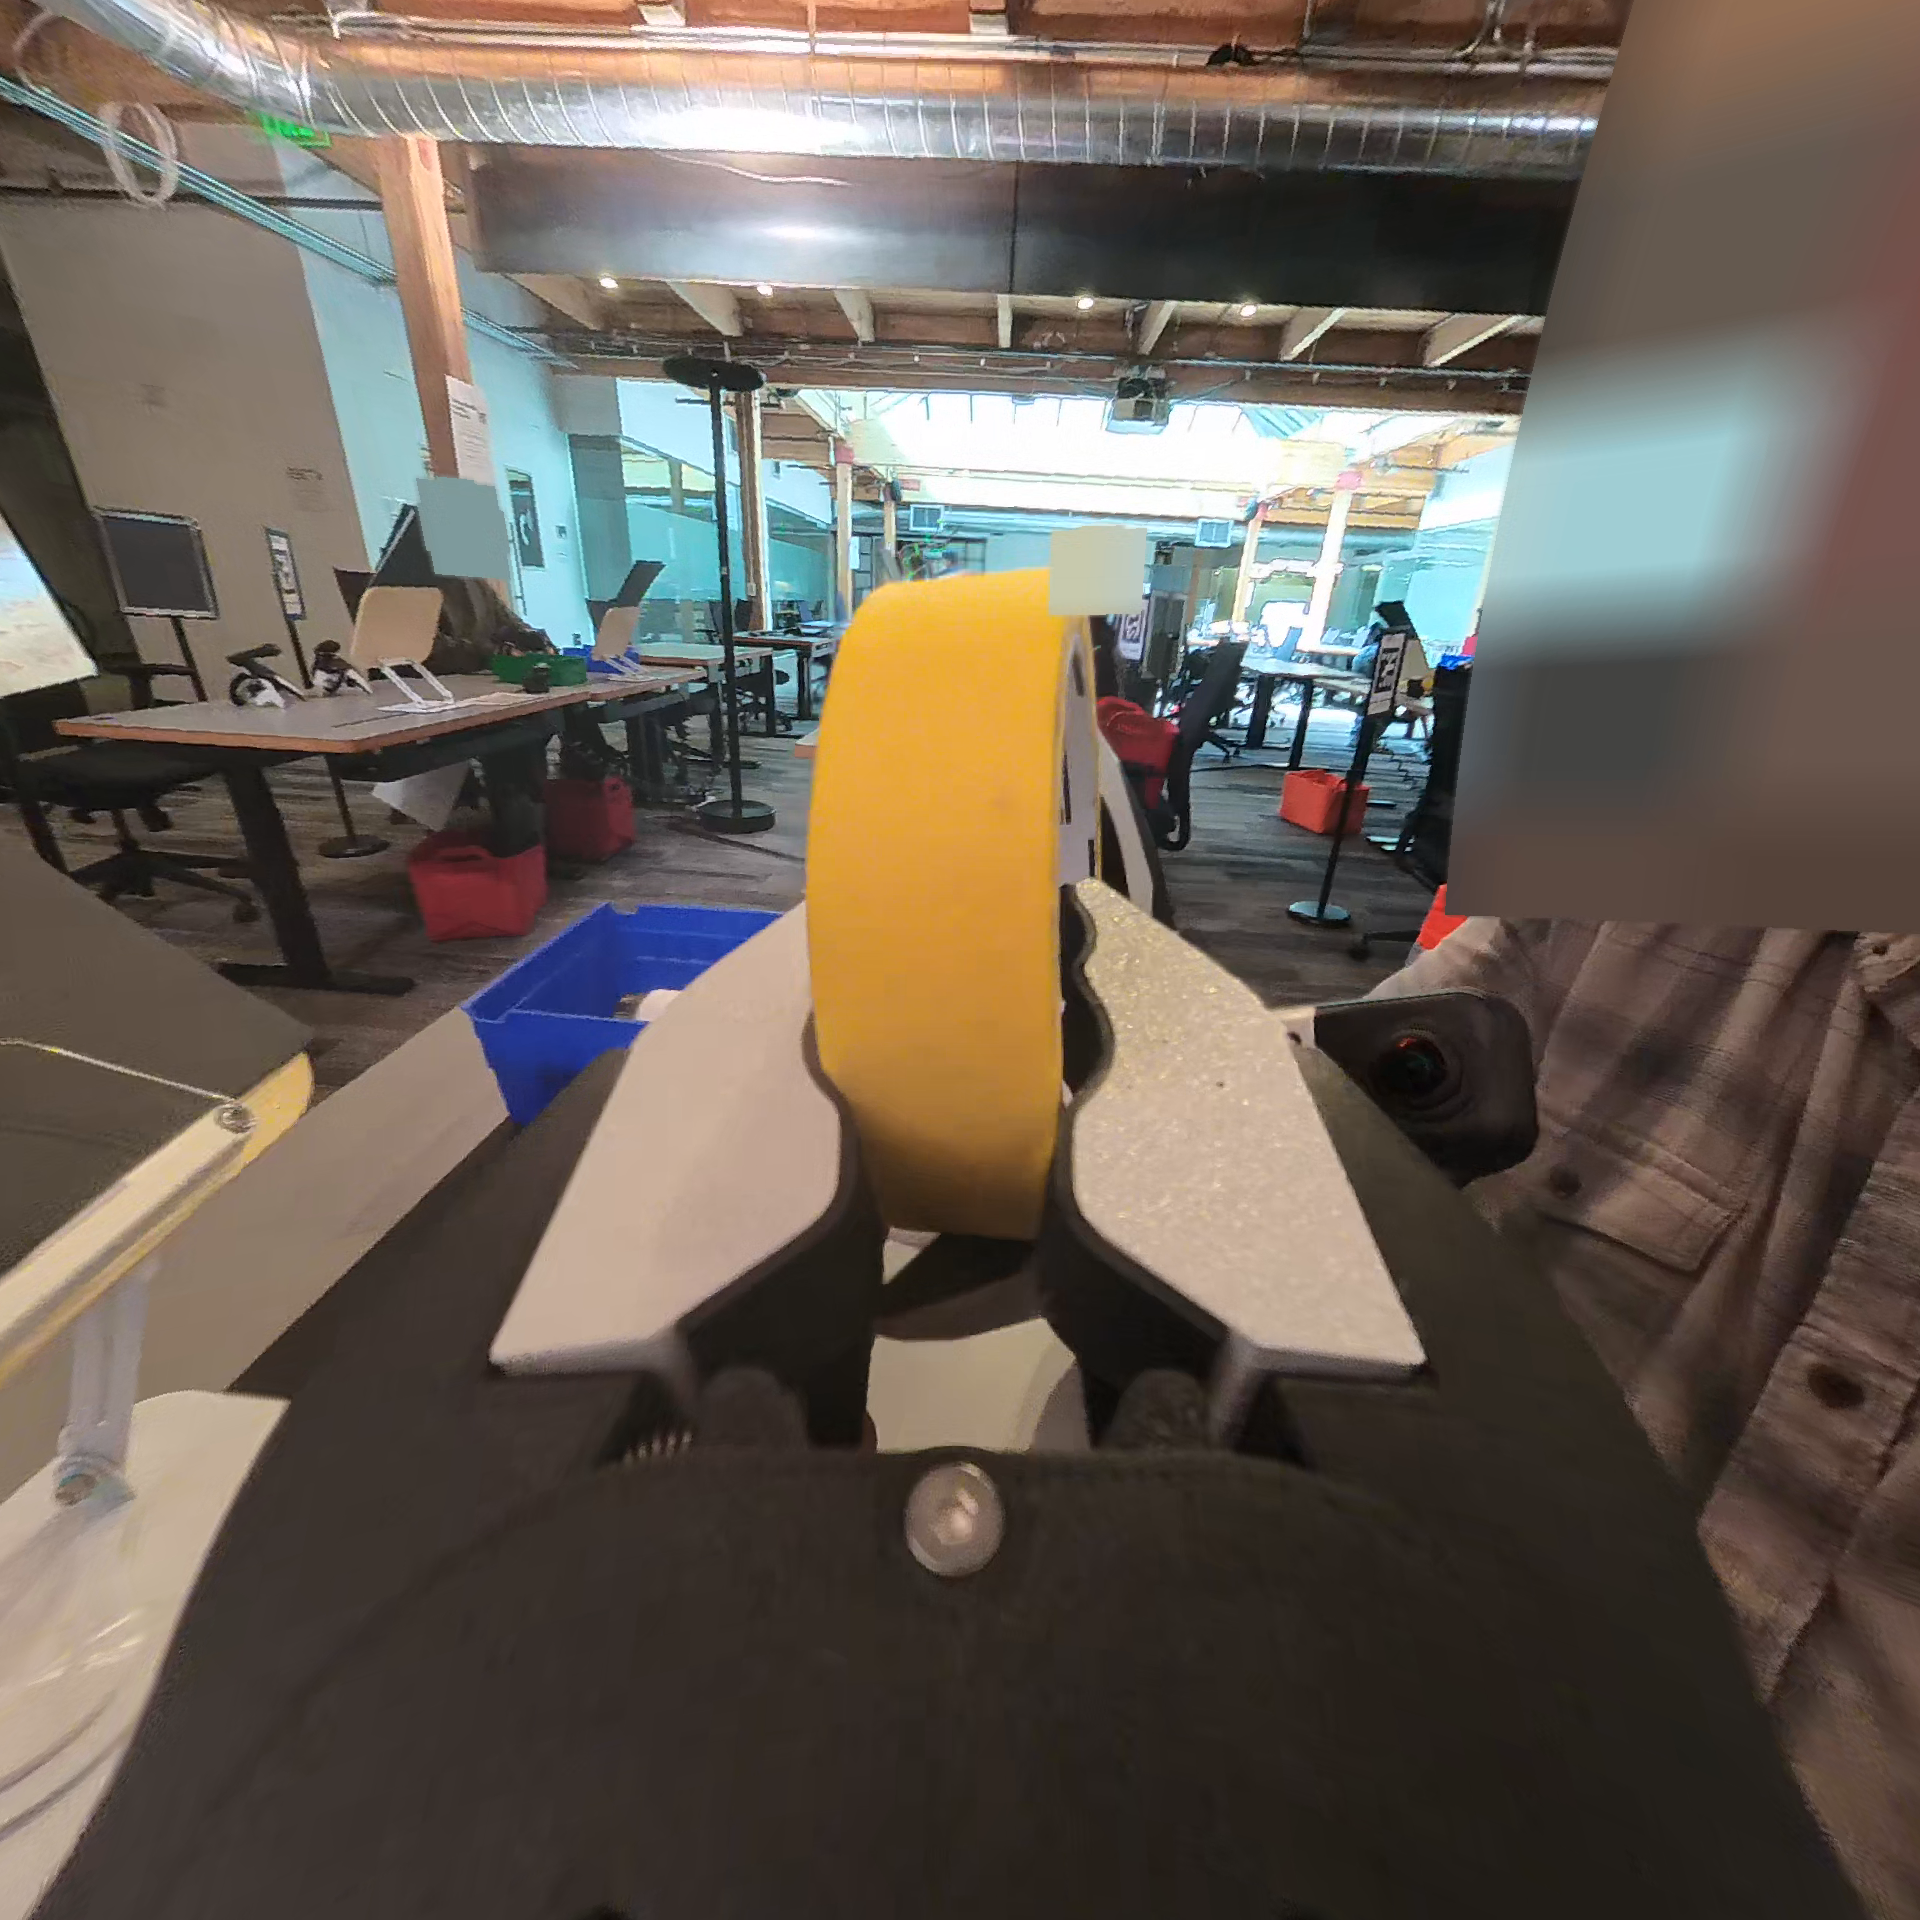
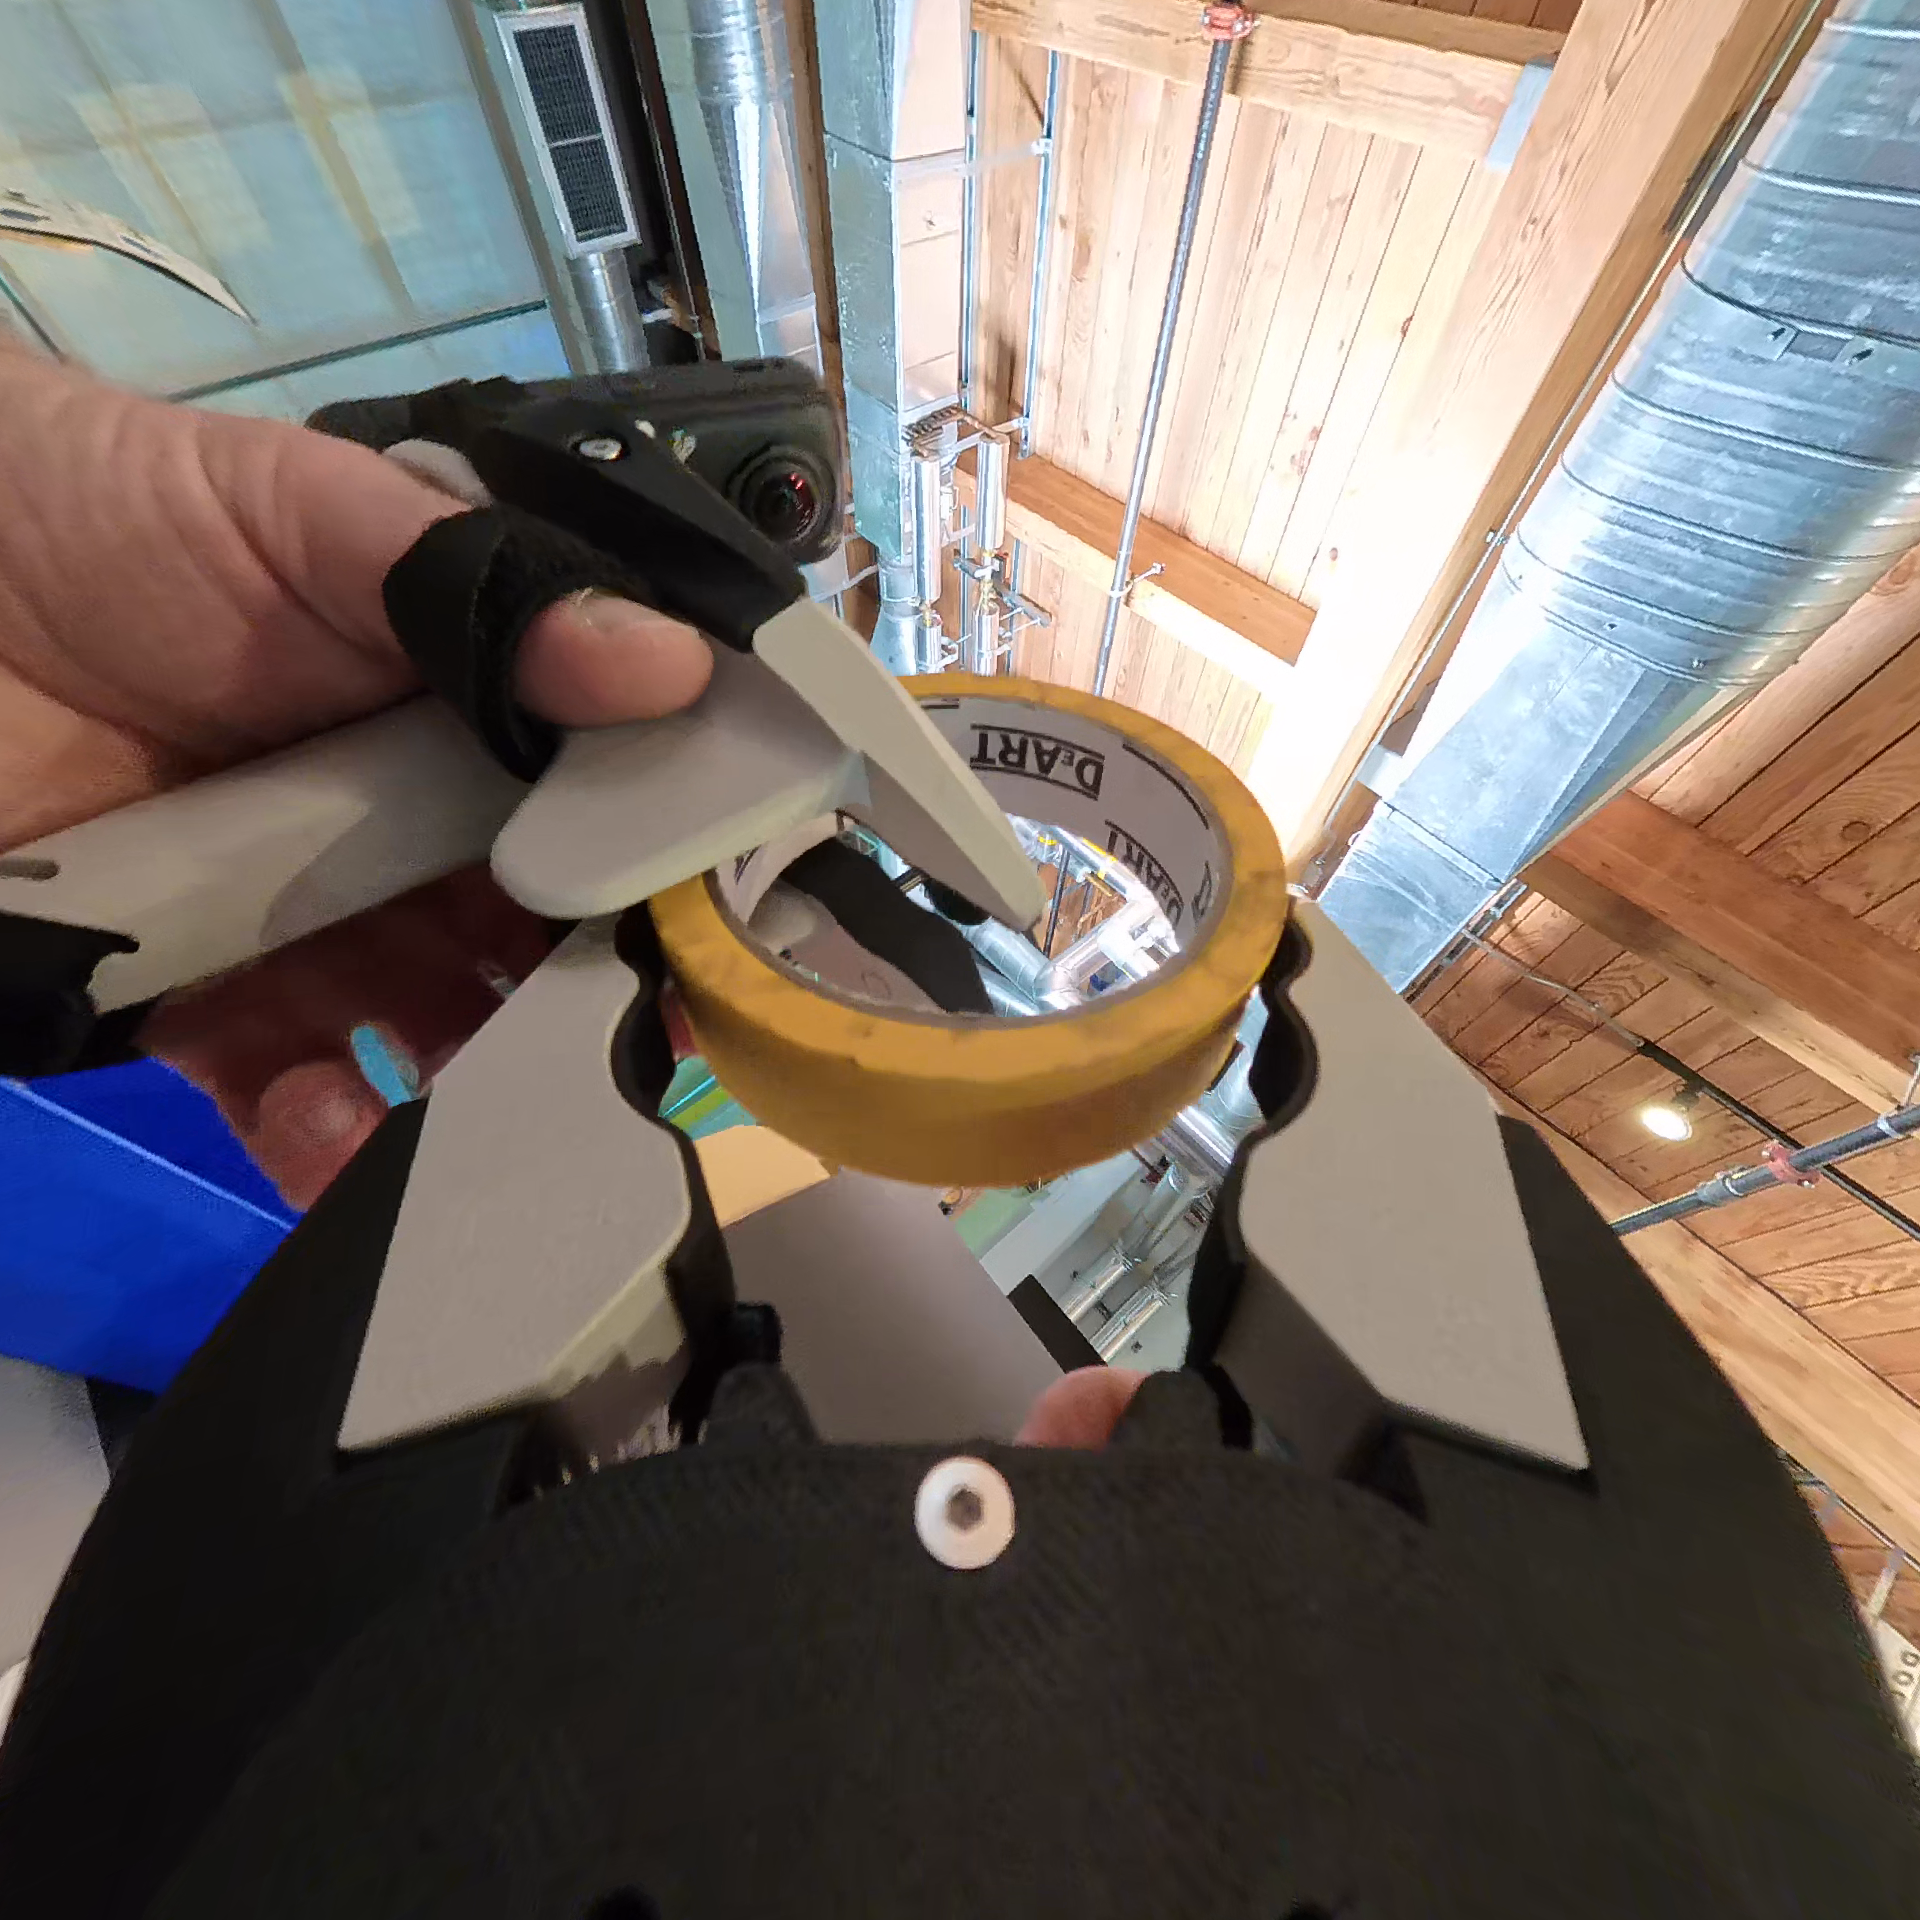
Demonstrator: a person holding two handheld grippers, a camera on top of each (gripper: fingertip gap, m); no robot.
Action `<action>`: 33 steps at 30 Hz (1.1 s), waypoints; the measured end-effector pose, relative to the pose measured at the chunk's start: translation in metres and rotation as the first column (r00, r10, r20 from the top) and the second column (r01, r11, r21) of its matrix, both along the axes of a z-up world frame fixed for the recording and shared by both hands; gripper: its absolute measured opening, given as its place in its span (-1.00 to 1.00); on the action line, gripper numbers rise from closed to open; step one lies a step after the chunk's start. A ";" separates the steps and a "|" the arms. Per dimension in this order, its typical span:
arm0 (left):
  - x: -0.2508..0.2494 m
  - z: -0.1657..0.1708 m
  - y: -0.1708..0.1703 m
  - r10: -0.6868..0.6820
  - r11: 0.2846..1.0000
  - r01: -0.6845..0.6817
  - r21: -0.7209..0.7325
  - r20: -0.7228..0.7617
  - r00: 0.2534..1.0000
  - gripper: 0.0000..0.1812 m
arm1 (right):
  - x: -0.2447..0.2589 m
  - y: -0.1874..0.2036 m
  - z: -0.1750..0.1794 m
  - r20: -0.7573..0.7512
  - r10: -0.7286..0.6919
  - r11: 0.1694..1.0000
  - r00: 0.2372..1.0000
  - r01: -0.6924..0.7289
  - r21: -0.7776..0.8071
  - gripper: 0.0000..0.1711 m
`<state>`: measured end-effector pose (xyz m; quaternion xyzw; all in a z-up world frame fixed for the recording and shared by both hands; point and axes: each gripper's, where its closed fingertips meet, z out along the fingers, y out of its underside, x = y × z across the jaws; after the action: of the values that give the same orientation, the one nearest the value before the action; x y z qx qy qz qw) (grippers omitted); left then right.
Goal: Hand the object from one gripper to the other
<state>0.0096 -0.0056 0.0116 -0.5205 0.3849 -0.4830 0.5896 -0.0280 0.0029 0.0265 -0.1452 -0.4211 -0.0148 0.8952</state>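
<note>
A yellow tape roll [image 1: 935, 883] stands edge-on between the fingers of my left gripper [image 1: 940, 904], which is shut on its two flat faces. In the right wrist view the roll [image 2: 966, 1091] lies between the fingers of my right gripper [image 2: 961, 935], whose pads touch its outer rim on both sides. The left gripper comes in from the left there, with its upper finger [image 2: 914, 790] lying across the roll's top face into the hole. One right gripper finger [image 1: 1127, 821] shows behind the roll in the left wrist view.
A blue bin [image 1: 592, 997] sits low on the left, also in the right wrist view [image 2: 104, 1226]. A person in a plaid shirt [image 1: 1714, 1299] stands close on the right. A hand [image 2: 208, 582] holds the left gripper. Desks [image 1: 312, 717] and chairs stand behind. My two grippers' fingertips are within a few centimetres of each other.
</note>
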 end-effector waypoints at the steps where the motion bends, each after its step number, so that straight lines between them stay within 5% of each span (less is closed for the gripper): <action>1: -0.002 0.001 0.002 0.011 1.000 -0.011 0.009 -0.016 1.000 -0.62 | 0.000 0.001 -0.001 0.009 0.007 1.000 1.000 -0.007 0.000 0.34; 6: -0.020 -0.003 0.015 0.131 0.989 -0.114 0.097 -0.200 0.971 -0.63 | 0.000 0.009 -0.007 0.084 0.090 0.993 0.992 -0.084 -0.079 0.34; 12: -0.042 -0.009 0.030 0.268 0.957 -0.180 0.226 -0.464 0.844 -0.63 | -0.006 0.017 -0.036 0.293 0.265 0.944 0.919 -0.186 -0.271 0.15; 16: -0.057 -0.024 0.043 0.355 0.930 -0.179 0.321 -0.658 0.665 -0.63 | 0.001 0.019 -0.032 0.331 0.256 0.945 0.908 -0.163 -0.284 0.14; 19: -0.060 -0.042 0.042 0.294 0.953 -0.109 0.282 -0.782 0.550 -0.63 | 0.007 0.020 -0.027 0.359 0.177 0.972 0.917 -0.104 -0.212 0.23; 22: -0.065 -0.055 0.045 0.276 0.959 -0.051 0.280 -0.870 0.408 -0.64 | 0.006 0.015 -0.032 0.383 0.274 0.935 0.882 -0.150 -0.322 0.28; 25: -0.068 -0.057 0.052 0.327 0.941 -0.006 0.339 -0.904 0.277 -0.64 | 0.003 0.018 -0.037 0.307 0.456 0.800 0.835 -0.233 -0.553 0.23; 28: -0.063 -0.050 0.057 0.384 0.917 0.021 0.399 -0.894 0.229 -0.64 | 0.003 0.026 -0.033 0.150 0.567 0.656 0.810 -0.333 -0.678 0.20; 33: -0.054 -0.045 0.059 0.424 0.895 0.068 0.442 -0.887 0.182 -0.64 | 0.002 0.034 -0.031 0.022 0.570 0.641 0.821 -0.428 -0.637 -0.07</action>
<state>-0.0439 0.0530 -0.0334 -0.6212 0.6886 0.1141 0.3562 -0.0260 0.0373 -0.0041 -0.2985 -0.5229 0.3537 0.7158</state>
